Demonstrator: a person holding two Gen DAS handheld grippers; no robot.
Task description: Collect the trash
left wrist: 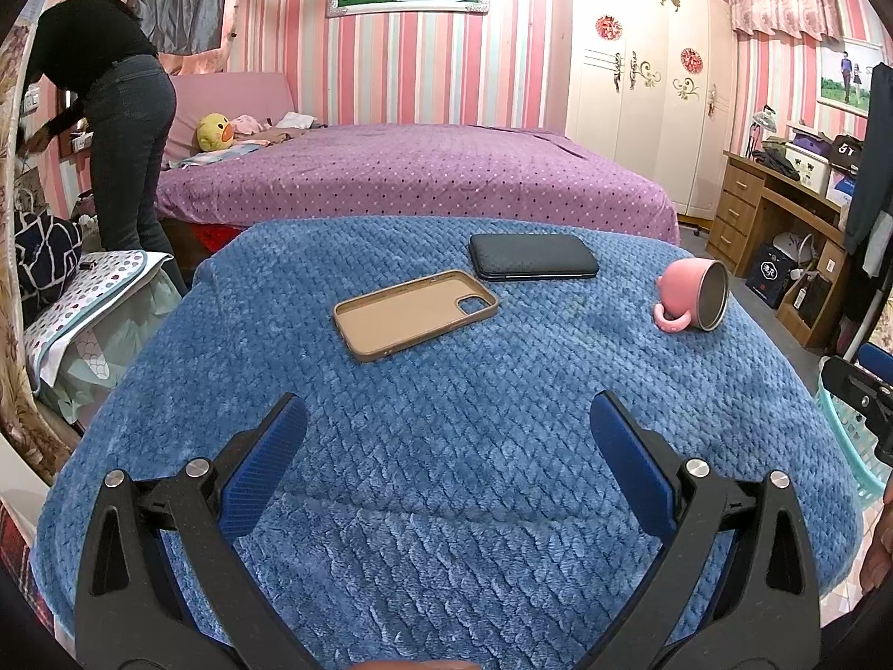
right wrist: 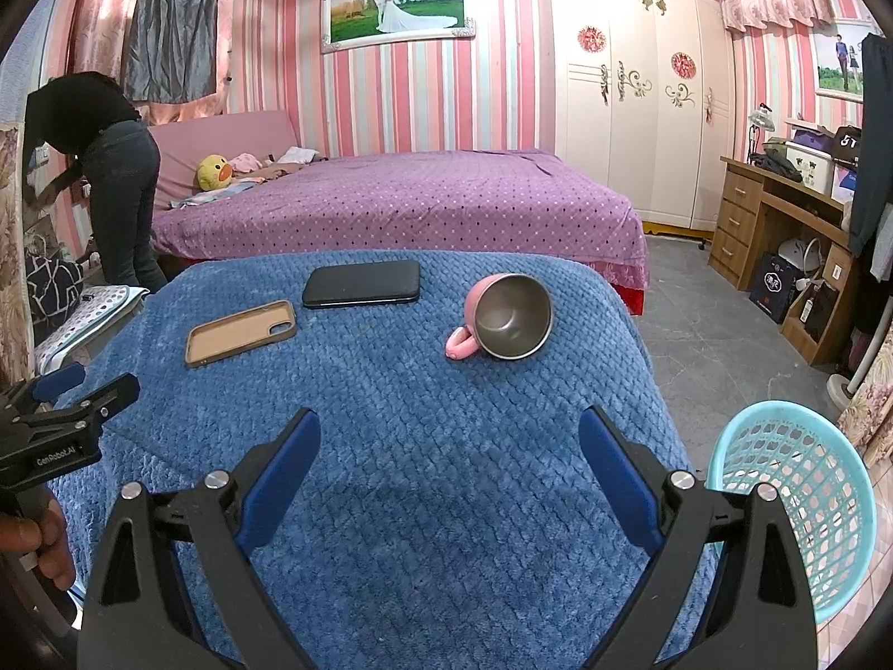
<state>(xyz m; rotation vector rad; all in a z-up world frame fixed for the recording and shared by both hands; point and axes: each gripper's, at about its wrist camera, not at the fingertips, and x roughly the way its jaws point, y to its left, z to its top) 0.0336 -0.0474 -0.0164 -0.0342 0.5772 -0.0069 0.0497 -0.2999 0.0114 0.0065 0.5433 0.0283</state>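
Both grippers hover low over near edge of bench, nothing grasped. Left gripper (left wrist: 446, 430) jaws wide apart; right gripper (right wrist: 449, 446) same. 3 things on blue blanket (left wrist: 446, 474): tan phone case (left wrist: 416, 315) lying hollow side up, black phone (left wrist: 533, 265) just behind it, pink cup (right wrist: 502, 318) tipped on side, mouth toward right gripper. Turquoise basket (right wrist: 803, 497) on floor at bench's right, likely placed there to catch trash. Neither gripper committed to target yet.

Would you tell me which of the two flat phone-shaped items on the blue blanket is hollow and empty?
The tan phone case, lying open side up nearer the left gripper; the black phone behind it is solid.
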